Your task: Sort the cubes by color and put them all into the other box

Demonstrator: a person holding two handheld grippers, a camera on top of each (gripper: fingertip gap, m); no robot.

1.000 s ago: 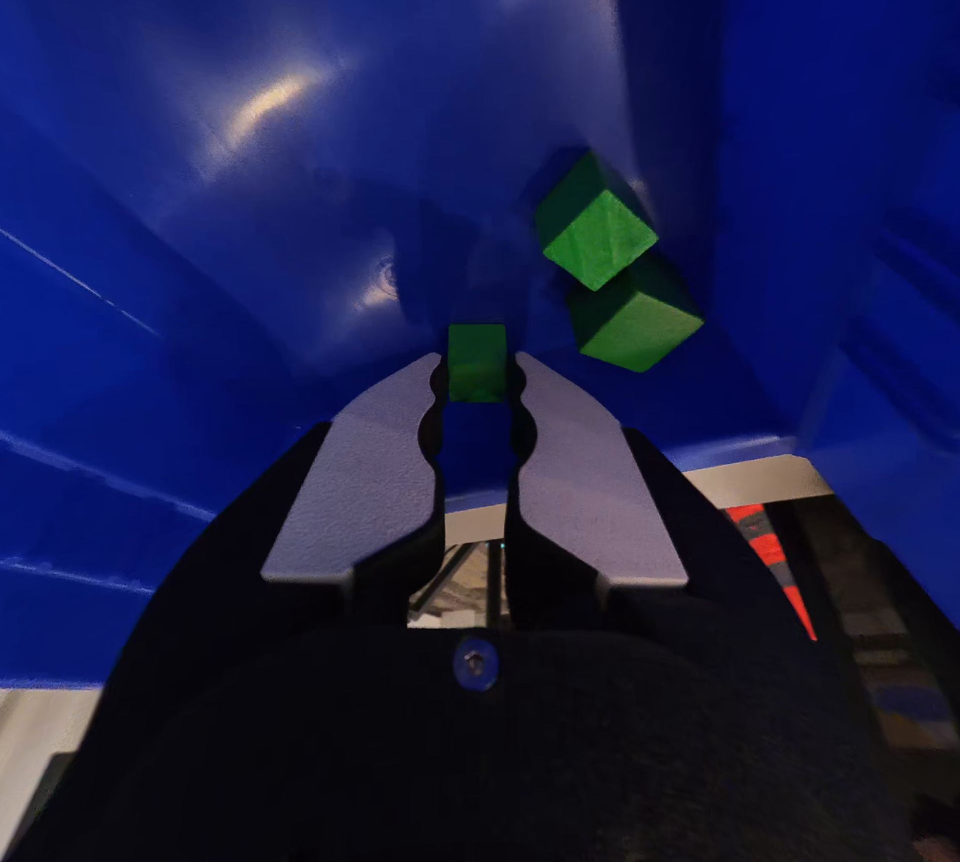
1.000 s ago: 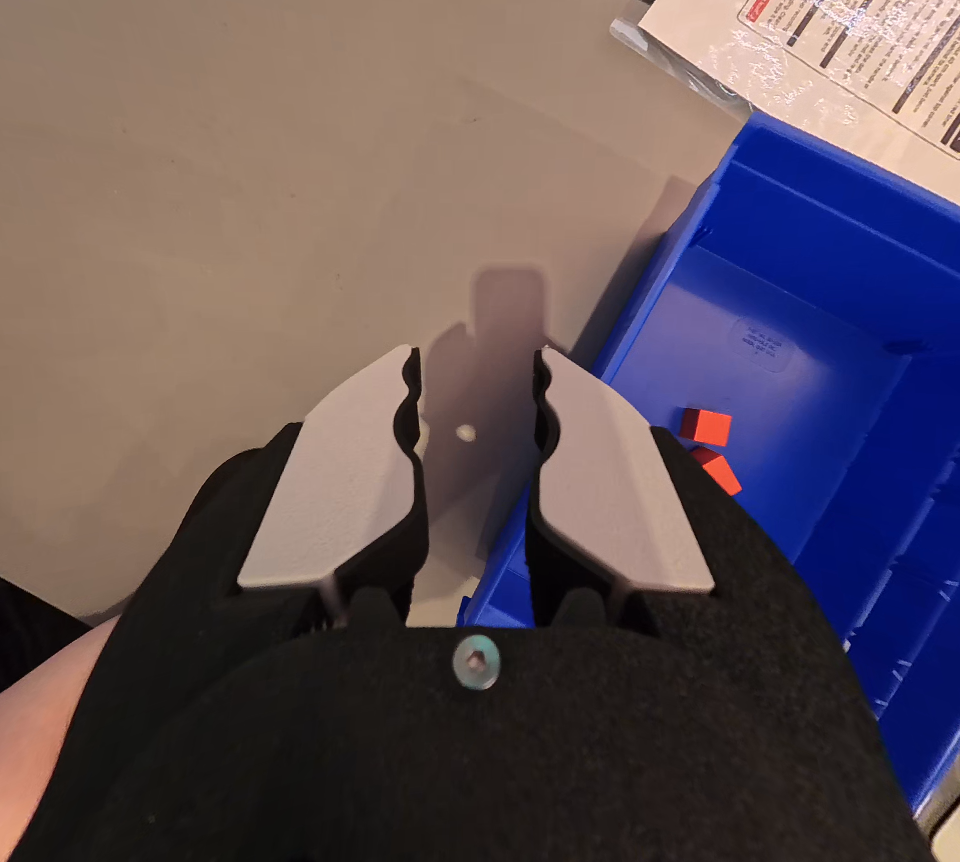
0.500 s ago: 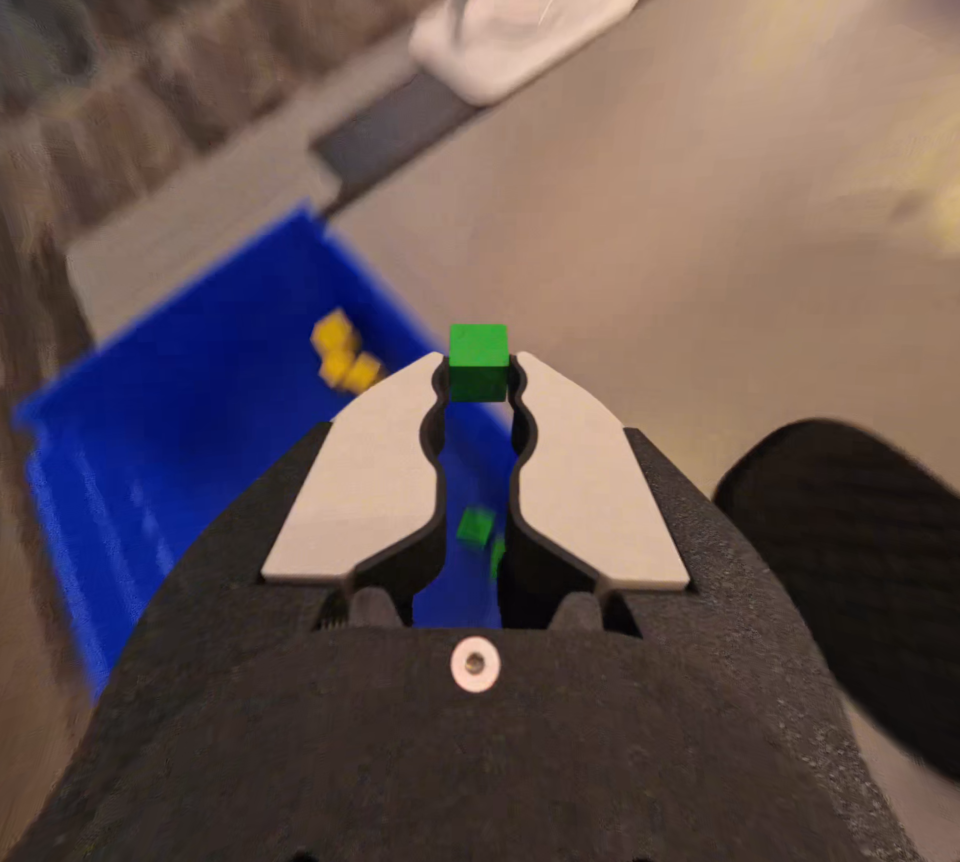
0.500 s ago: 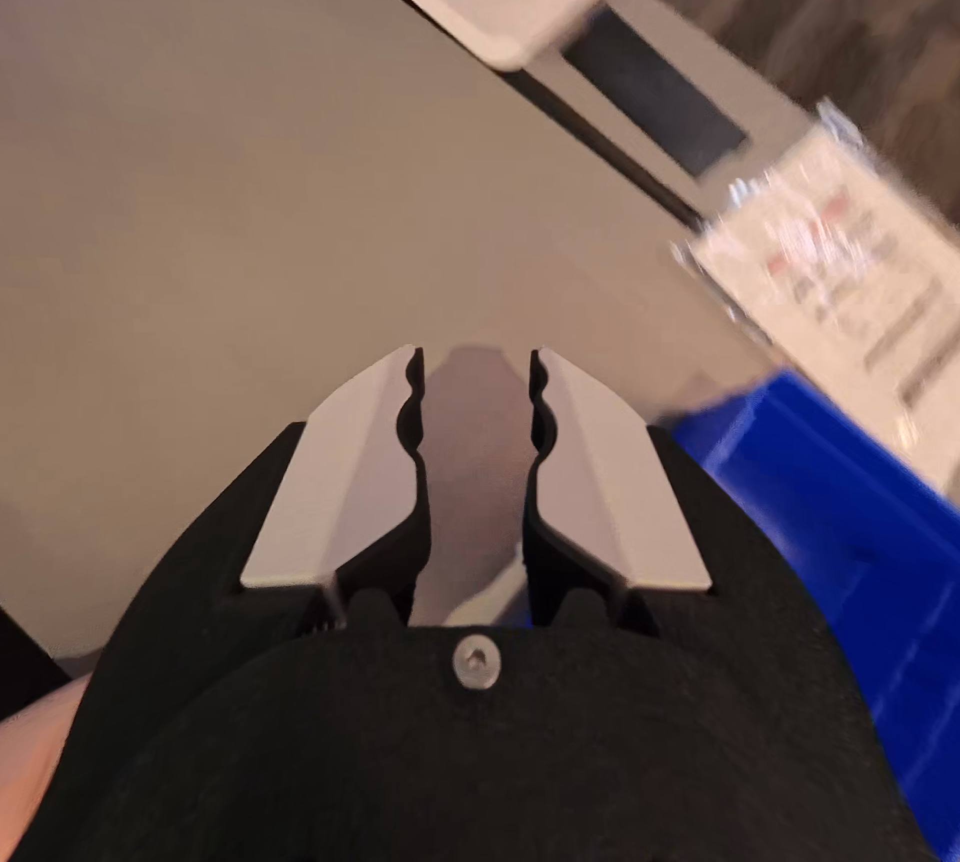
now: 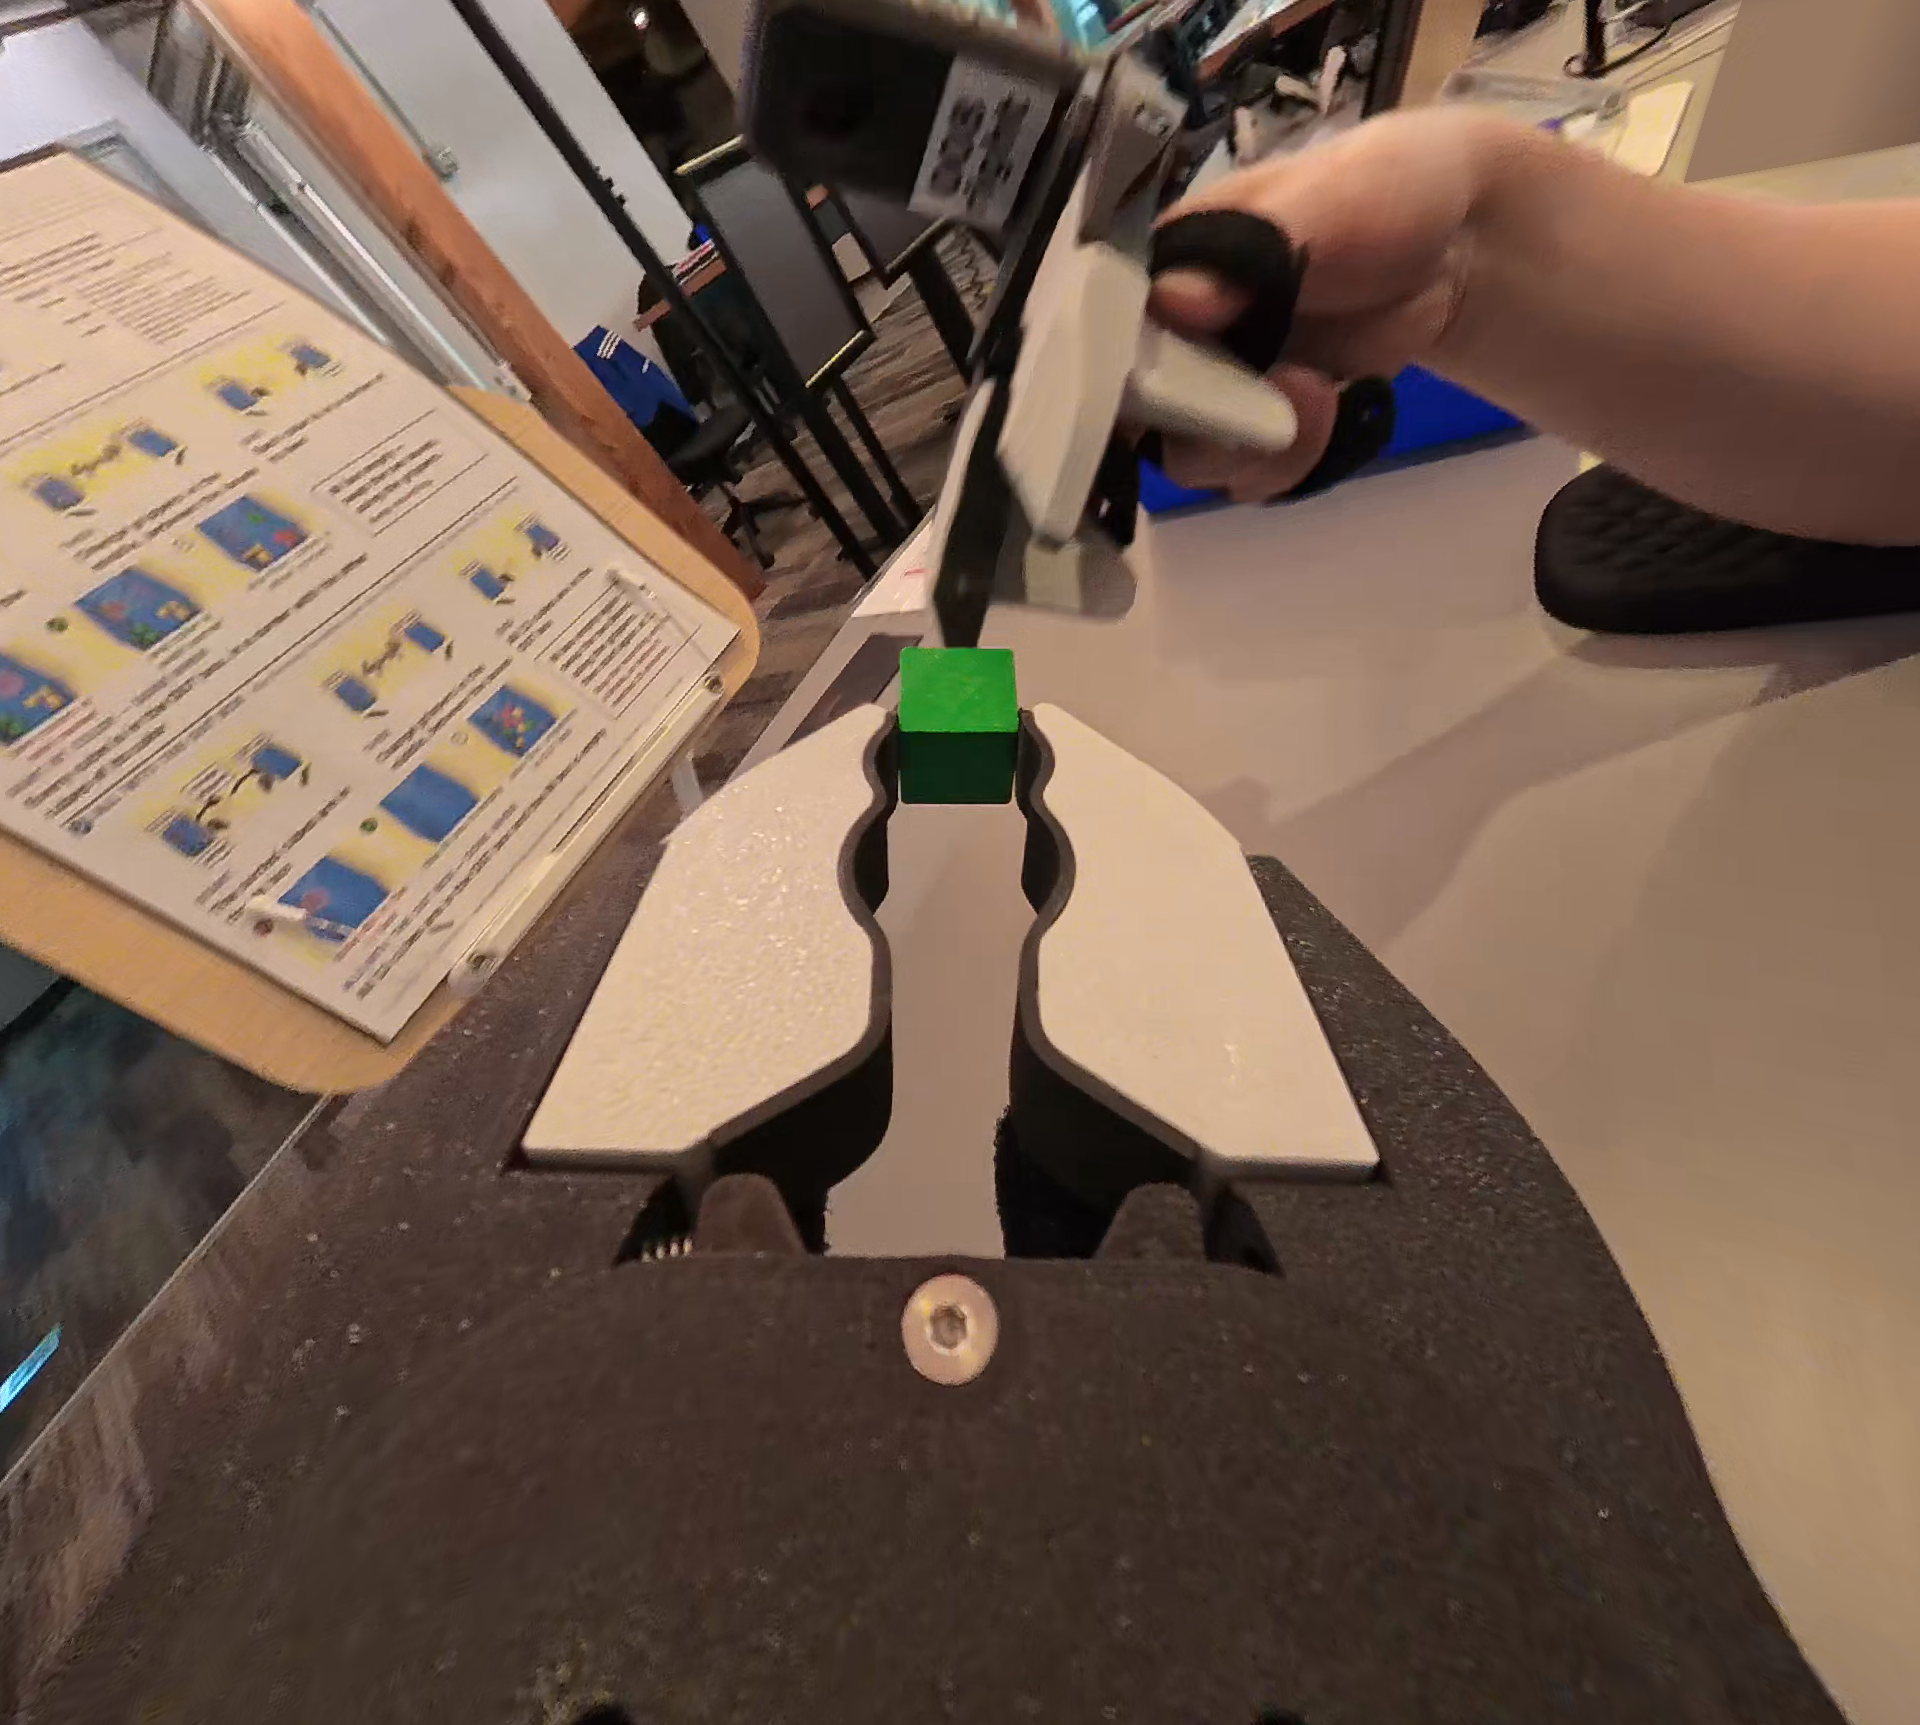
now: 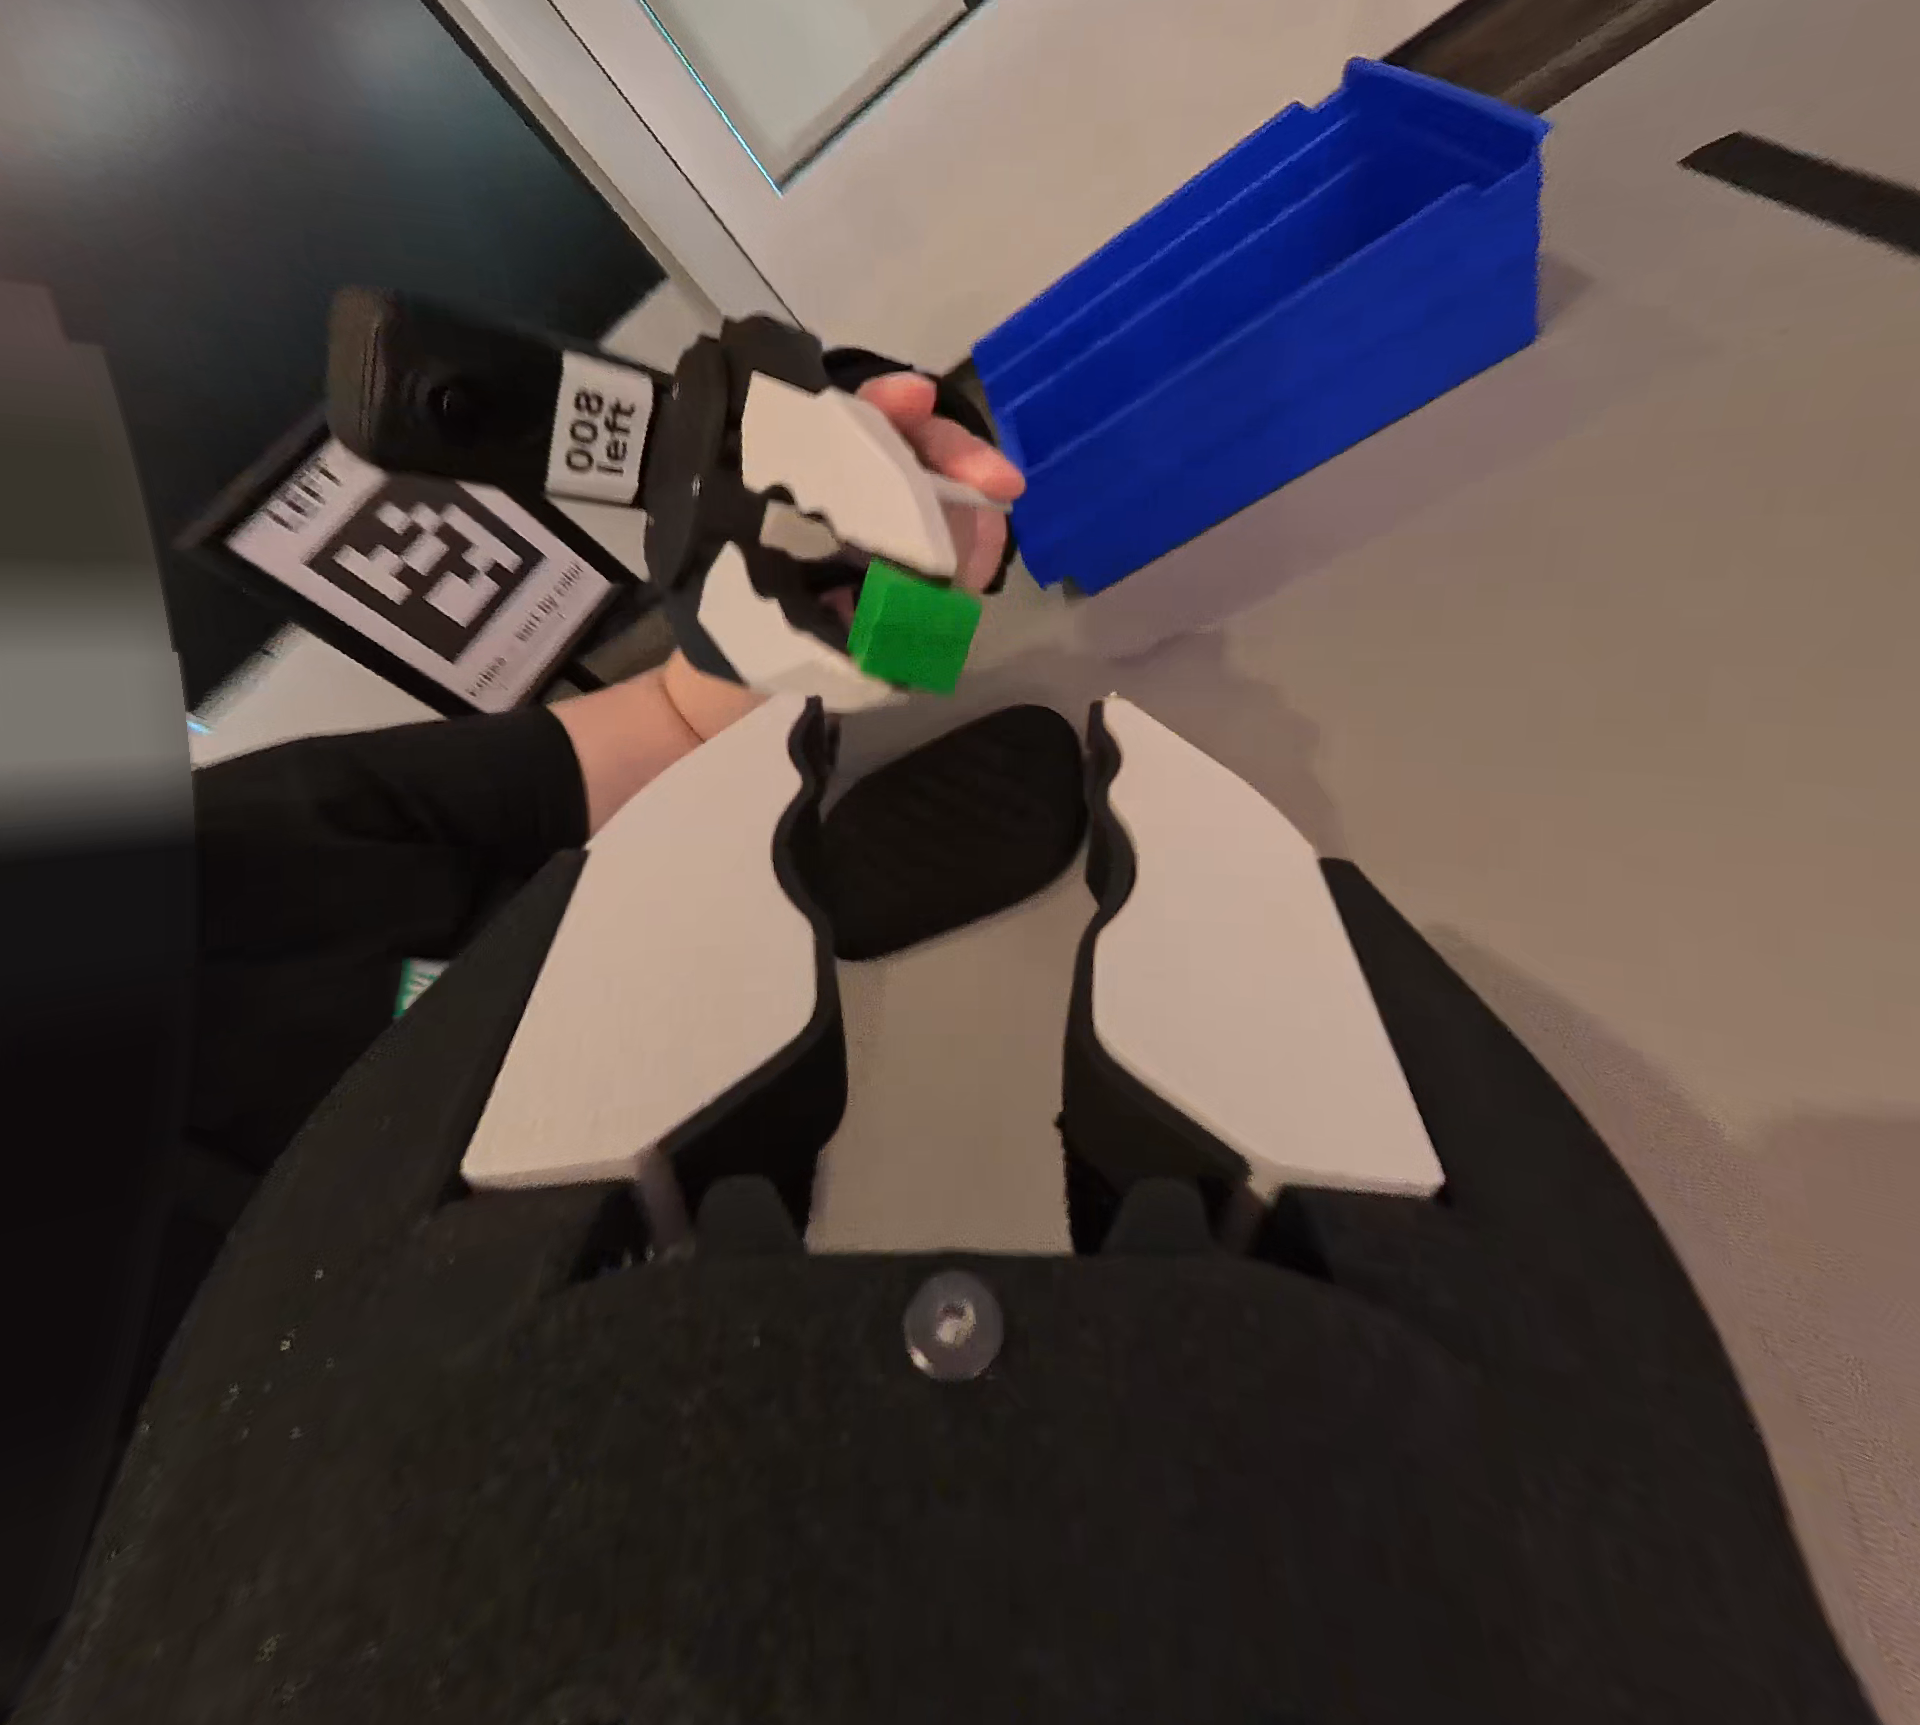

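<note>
While carried, table (image 5: 1558,1000): wide grey top under both grippers; a dropped cube would bounce or roll away on it.
Blue box (image 6: 1278,387): sits well beyond the left gripper; none of its contents show, so the right colour group cannot be judged.
Right gripper (image 6: 951,730): jaws parted, holding nothing, facing the left one closely; a collision could knock the cube loose.
Left gripper (image 5: 956,730): jaws pinch the cube only at their very tips.
Green cube (image 5: 956,725): held aloft, clear of any box; a slight twist could slip it.
</note>
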